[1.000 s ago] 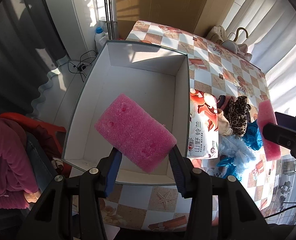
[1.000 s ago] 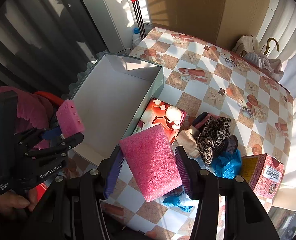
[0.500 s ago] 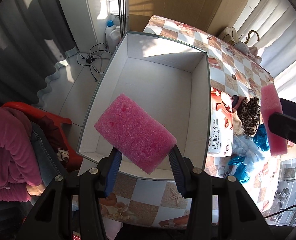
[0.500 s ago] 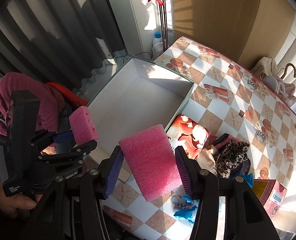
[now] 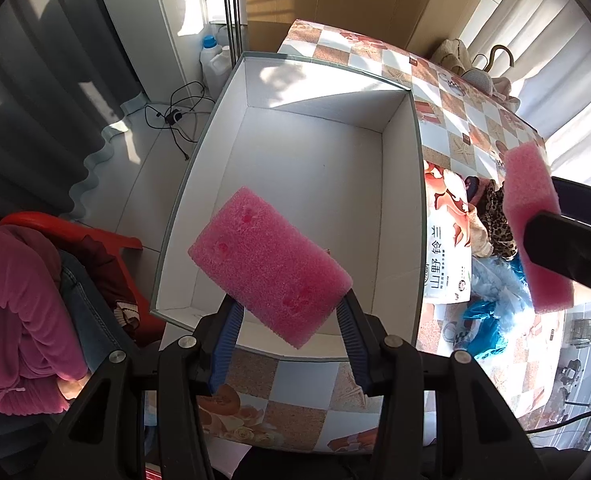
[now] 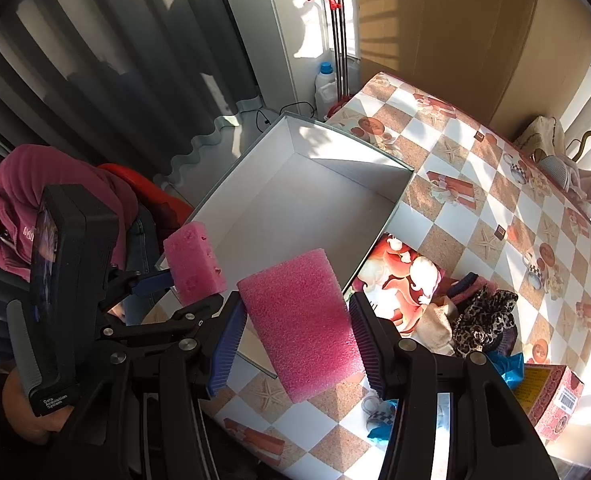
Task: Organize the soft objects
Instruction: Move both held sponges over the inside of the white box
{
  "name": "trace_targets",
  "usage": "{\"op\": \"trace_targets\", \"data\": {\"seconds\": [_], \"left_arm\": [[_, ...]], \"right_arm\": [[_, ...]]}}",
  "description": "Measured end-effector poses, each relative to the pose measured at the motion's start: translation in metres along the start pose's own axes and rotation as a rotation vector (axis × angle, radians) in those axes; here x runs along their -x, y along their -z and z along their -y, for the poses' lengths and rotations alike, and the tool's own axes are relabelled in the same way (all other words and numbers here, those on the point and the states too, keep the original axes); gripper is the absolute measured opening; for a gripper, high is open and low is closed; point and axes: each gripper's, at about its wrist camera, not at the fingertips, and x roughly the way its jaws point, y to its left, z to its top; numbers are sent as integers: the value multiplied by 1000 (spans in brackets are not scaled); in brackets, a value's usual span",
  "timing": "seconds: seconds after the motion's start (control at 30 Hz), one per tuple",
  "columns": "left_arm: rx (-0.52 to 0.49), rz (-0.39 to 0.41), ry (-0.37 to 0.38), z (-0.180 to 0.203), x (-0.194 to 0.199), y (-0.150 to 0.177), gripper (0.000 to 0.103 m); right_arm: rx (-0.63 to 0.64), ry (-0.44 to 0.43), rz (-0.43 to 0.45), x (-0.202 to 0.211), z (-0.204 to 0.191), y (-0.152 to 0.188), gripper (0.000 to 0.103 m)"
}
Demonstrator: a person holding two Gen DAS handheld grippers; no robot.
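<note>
Over the open white cardboard box (image 5: 319, 184) on the checkered surface (image 6: 495, 184), left tool (image 5: 287, 320) pinches one pink rectangular foam block (image 5: 269, 264); right tool (image 6: 295, 336) seemingly grips another (image 6: 301, 322).

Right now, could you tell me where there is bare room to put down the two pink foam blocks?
The white cardboard box is bare inside. The checked tablecloth beyond it is free too. Crowded: the clothes pile beside the tissue pack.

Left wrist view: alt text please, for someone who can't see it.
The left gripper holds a pink foam block above an open white box on a checkered table; at right, a second pink foam block in another gripper.
</note>
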Motion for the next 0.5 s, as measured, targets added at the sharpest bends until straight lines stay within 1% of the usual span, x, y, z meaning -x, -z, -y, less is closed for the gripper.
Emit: {"op": "trace_targets", "data": {"seconds": [0.5], "left_arm": [[-39,-32,12,-3,-12,-8,52]], "right_arm": [[-11,19,-25,-12,-4,-4,54]]}}
